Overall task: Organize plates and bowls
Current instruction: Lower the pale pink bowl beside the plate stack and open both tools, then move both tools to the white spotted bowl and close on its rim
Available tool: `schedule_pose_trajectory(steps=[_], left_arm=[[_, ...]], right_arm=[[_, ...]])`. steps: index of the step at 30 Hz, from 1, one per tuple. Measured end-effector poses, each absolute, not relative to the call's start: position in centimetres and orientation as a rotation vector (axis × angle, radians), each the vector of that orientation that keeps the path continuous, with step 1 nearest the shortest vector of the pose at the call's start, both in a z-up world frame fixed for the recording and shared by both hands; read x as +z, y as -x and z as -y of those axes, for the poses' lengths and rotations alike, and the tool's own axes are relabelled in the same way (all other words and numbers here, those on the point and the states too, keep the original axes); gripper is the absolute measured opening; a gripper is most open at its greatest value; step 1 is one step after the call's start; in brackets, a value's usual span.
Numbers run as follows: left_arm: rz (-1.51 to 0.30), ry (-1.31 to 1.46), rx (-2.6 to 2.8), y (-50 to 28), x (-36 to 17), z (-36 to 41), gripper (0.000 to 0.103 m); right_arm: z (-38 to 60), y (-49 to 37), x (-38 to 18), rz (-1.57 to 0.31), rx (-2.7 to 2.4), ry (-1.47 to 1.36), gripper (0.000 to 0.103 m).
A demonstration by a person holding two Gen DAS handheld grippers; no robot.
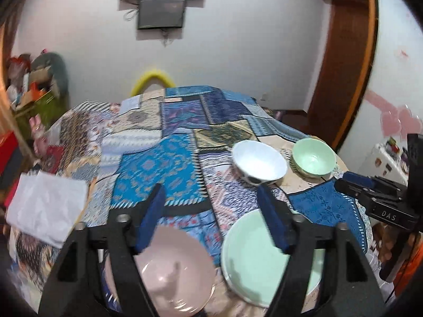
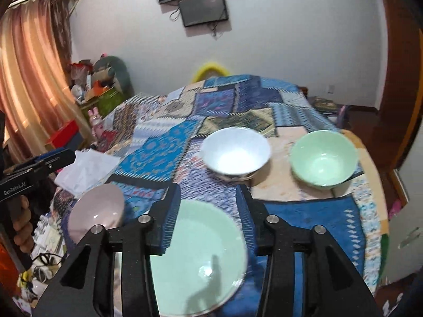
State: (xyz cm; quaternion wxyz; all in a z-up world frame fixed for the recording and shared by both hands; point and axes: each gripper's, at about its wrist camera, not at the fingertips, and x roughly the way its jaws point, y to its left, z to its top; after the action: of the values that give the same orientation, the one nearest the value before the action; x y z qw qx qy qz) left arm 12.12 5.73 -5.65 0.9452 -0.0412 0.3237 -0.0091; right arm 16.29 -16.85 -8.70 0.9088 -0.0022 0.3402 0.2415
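Left view: my fingers (image 1: 152,219) cover the near rim of the pink plate (image 1: 179,272); its near edge is motion-smeared. Green plate (image 2: 201,259) runs off the bottom edge in the right view. White bowl (image 1: 259,162) outer pattern too blurred to read.

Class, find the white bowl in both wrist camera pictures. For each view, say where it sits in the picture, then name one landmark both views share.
Left wrist view: the white bowl sits right of centre, at mid-height, just left of the green bowl.
Right wrist view: the white bowl sits near the centre, just above the gripper's fingers, again left of the green bowl.
Shared landmark: the dark screens on the far wall.
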Motion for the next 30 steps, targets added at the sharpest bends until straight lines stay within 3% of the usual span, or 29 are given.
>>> schedule_pose_trajectory(steps=[6,15,18,25,30], left_arm=[[-0.705,0.148,-0.039,-17.9,-6.2,-4.2,0.084],[-0.735,0.023,-0.078,-26.0,-8.9,-1.1,0.084],[-0.792,0.012,-0.097,-29.0,-10.8,-0.6,0.077],[-0.950,0.014,-0.108,-34.2,-15.6,-0.9,0.047],[-0.986,-0.008,-0.159,-35.1,-17.1,-0.3,0.043]], right_arm=[[18.5,-18.9,-8.9,-0.684,0.465,0.025,0.041],[19.4,-25.0,-10.4,-0.721,0.451,0.027,0.042],[19.1,-27.4,-11.7,-0.756,0.459,0.029,0.042],[18.0,-31.7,-14.5,-0.827,0.479,0.036,0.042],[17.5,-33.7,-16.7,-0.902,0.488,0.032,0.042]])
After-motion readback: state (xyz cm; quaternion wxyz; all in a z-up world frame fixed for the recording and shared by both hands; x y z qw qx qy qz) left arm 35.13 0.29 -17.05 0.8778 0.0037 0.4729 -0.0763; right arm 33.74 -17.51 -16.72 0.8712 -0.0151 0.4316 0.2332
